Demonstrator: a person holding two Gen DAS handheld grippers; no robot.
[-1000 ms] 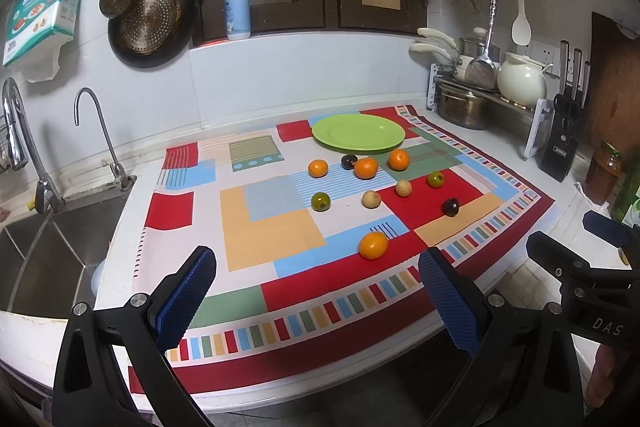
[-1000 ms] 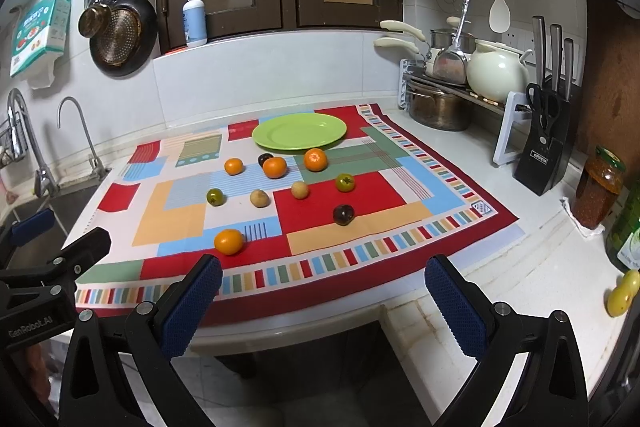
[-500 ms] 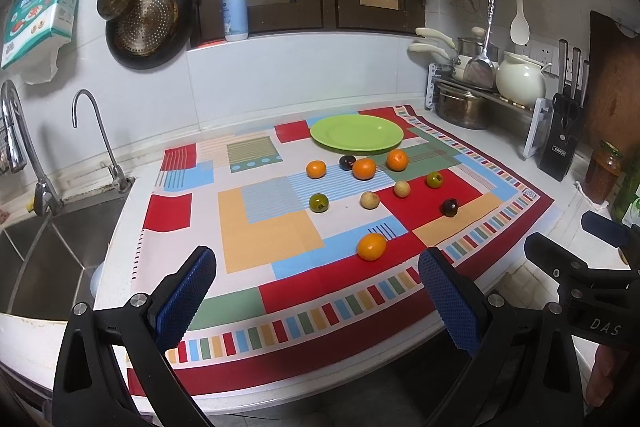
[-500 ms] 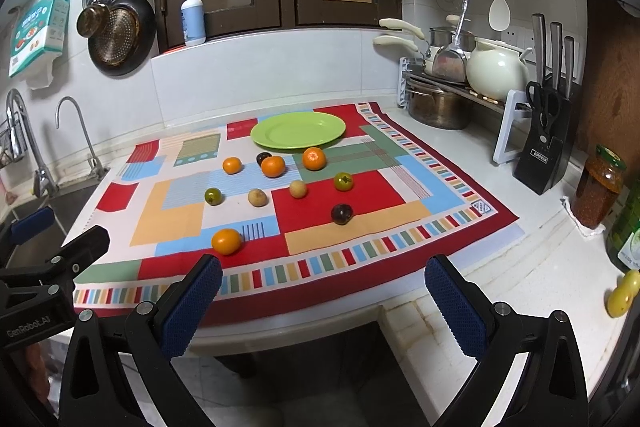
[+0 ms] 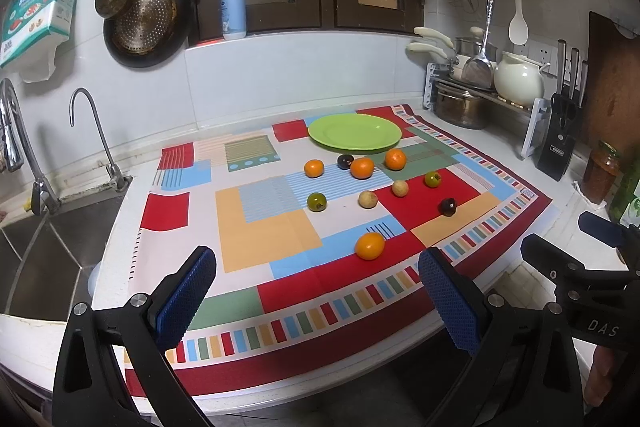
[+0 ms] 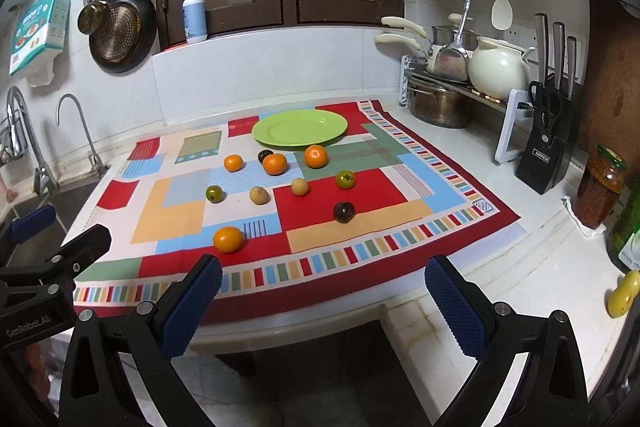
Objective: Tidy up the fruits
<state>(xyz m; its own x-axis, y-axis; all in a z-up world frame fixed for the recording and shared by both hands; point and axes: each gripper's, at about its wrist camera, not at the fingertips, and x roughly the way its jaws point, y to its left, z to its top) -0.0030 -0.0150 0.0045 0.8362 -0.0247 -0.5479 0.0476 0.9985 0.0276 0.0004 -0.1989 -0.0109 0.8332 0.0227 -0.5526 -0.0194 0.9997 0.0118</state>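
Observation:
A green plate lies bare at the back of a patchwork cloth. Several small fruits are scattered in front of it: oranges, two green ones, two pale ones and two dark plums. The nearest orange sits alone toward the front edge. A dark plum rests to its right. My left gripper hangs open before the counter edge, with nothing between its fingers. My right gripper is also open, off the counter's front, holding nothing.
A steel sink with taps lies left of the cloth. A pot rack with a white kettle, a knife block and a jar stand along the right. A yellow fruit lies at the far right on the counter.
Both views have shifted only slightly. The fruits and the plate have not moved, and both grippers stay open.

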